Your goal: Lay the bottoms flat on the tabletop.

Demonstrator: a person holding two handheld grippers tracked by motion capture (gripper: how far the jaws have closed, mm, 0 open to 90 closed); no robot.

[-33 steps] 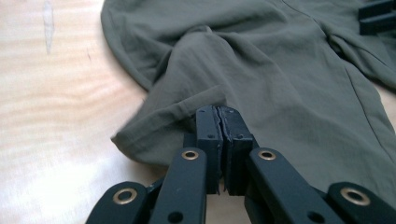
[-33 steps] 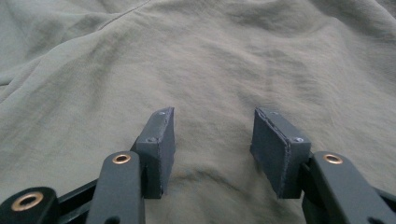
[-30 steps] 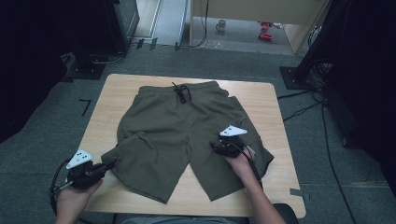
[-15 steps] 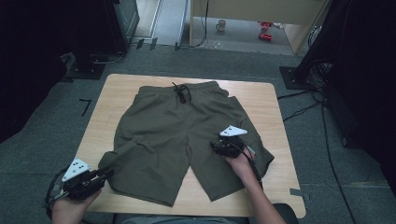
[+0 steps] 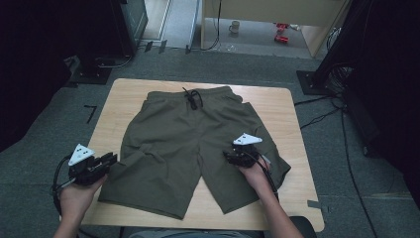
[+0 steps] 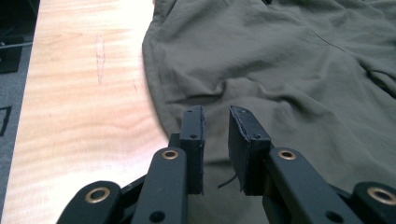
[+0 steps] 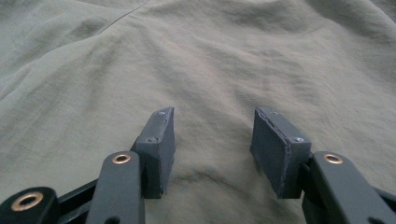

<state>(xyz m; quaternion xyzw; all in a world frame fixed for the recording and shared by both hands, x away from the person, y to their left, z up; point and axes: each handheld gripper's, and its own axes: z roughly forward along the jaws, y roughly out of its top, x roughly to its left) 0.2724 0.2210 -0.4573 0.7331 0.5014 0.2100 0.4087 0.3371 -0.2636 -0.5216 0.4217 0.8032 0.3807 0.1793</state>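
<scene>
Olive green shorts [image 5: 183, 139] lie flat on the wooden table [image 5: 124, 99], waistband and black drawstring [image 5: 193, 99] at the far side. My left gripper [image 5: 112, 160] hovers at the outer edge of the shorts' left leg. In the left gripper view, the left gripper [image 6: 219, 116] has its jaws a narrow gap apart, with nothing between them, over the shorts [image 6: 289, 70]. My right gripper [image 5: 229, 156] rests over the right leg. In the right gripper view, the right gripper [image 7: 212, 116] stands wide open just above the shorts [image 7: 210, 56].
Bare wood [image 6: 79, 93] lies left of the shorts. The table's near edge [image 5: 208, 225] is close to both hems. Dark carpet, cables [image 5: 322, 116] and black stands [image 5: 94, 74] surround the table.
The left gripper dipped toward the near edge, then came back up to the left leg's side. The left leg's hem now lies straighter and nearer the front. The right gripper stayed put.
</scene>
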